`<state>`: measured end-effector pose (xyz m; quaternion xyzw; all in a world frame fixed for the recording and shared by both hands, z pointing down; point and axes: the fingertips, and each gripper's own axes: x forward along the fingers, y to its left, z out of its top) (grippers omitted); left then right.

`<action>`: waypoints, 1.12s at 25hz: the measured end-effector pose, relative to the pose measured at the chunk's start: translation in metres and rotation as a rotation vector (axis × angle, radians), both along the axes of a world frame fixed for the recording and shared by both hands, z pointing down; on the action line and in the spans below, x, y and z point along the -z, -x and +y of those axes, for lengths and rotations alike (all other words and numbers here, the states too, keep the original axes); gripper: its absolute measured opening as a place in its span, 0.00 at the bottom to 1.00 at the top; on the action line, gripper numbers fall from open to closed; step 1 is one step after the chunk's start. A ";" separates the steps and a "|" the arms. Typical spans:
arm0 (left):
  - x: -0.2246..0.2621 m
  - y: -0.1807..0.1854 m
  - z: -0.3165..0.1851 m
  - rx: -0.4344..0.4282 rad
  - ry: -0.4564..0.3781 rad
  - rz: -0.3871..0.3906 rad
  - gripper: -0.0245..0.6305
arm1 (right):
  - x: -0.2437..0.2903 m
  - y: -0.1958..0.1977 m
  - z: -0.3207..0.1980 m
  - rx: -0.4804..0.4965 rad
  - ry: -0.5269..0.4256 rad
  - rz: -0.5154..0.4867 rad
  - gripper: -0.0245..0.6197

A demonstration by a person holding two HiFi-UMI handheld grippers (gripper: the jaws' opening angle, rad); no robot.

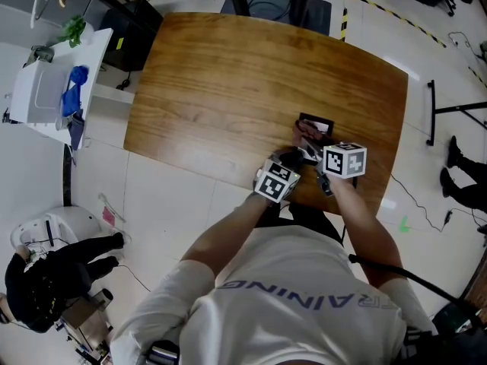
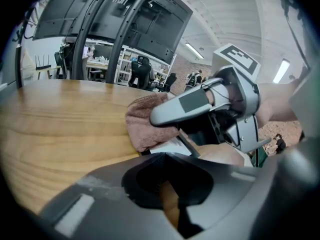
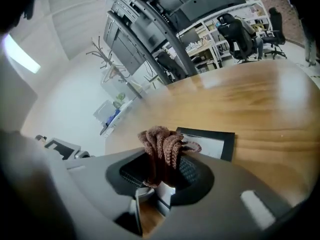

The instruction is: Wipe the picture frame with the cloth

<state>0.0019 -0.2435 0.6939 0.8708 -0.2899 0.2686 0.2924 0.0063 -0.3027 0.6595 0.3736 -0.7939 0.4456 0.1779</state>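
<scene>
A small black picture frame [image 1: 318,122] with a white inside lies flat on the wooden table [image 1: 228,90], near its front right edge. A brownish-pink cloth [image 1: 307,134] rests on the frame's near part. My right gripper [image 1: 313,157] is shut on that cloth [image 3: 161,143], which bunches up out of its jaws just short of the frame [image 3: 212,143]. My left gripper [image 1: 292,160] sits close to the right one, jaws together, tips at the frame's near edge [image 2: 167,146]. From the left gripper view, the right gripper [image 2: 157,119] presses the cloth [image 2: 144,121] down.
A white side table [image 1: 46,90] with blue and green items stands off the table's left. A black stand [image 1: 456,111] and cables lie on the floor at right. A person in black [image 1: 53,276] crouches at lower left. The table's front edge is right under my grippers.
</scene>
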 end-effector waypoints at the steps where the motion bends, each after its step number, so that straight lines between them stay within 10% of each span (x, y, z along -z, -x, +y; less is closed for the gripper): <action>1: 0.000 0.000 0.000 0.000 0.000 0.000 0.04 | -0.003 0.000 0.000 0.006 0.009 0.015 0.23; 28: -0.001 0.006 -0.001 0.019 0.027 0.019 0.04 | -0.011 -0.109 0.031 -0.224 0.049 0.017 0.23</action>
